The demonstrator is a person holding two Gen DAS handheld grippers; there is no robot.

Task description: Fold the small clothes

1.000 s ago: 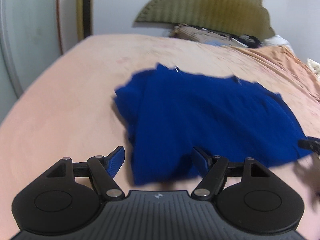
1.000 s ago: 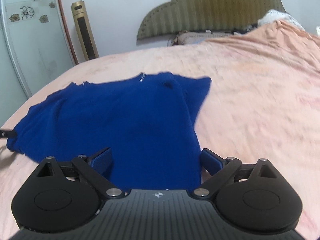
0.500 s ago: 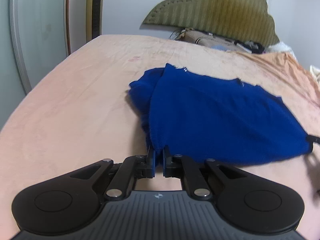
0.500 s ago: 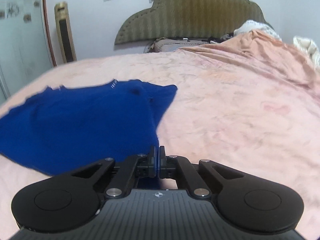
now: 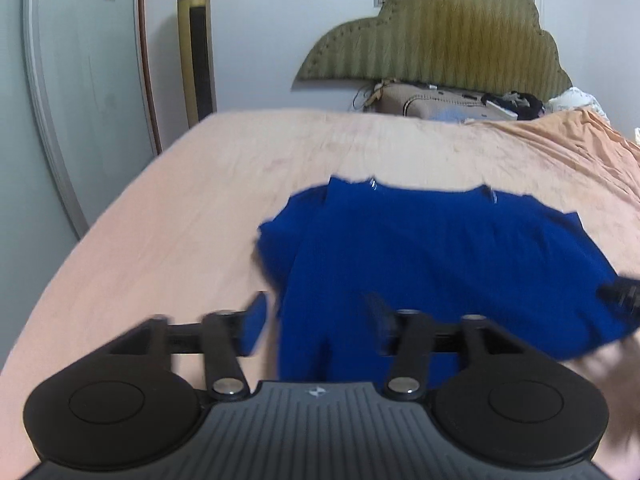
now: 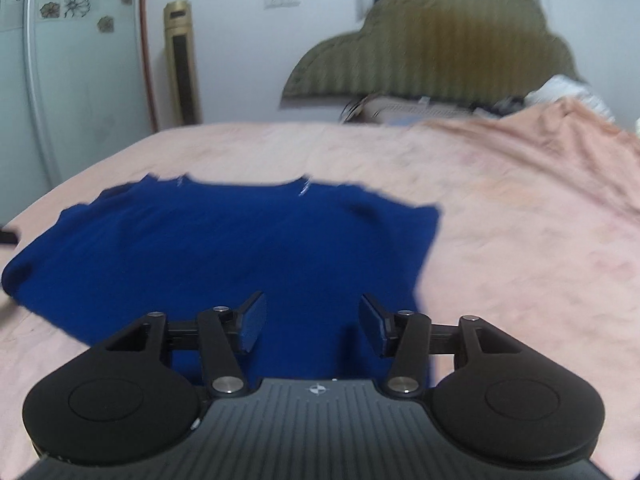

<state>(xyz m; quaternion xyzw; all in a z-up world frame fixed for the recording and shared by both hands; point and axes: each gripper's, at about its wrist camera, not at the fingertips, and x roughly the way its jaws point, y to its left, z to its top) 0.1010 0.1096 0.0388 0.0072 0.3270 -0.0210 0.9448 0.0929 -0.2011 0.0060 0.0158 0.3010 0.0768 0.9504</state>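
Low in each frame both claws stand apart, gripping nothing — our left gripper [image 5: 316,318] and right gripper [image 6: 312,322] straddle the near hem of the blue shirt [image 6: 224,248], flat on the pink bedsheet [image 5: 168,208]. We judge it light and limp; pinch the hem corners. Only the right view shows the shirt's right edge; the headboard [image 5: 436,36] lies beyond.

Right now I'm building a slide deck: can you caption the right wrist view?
Open right tongs poised over the near hem of a blue garment spread on a peach bedsheet.
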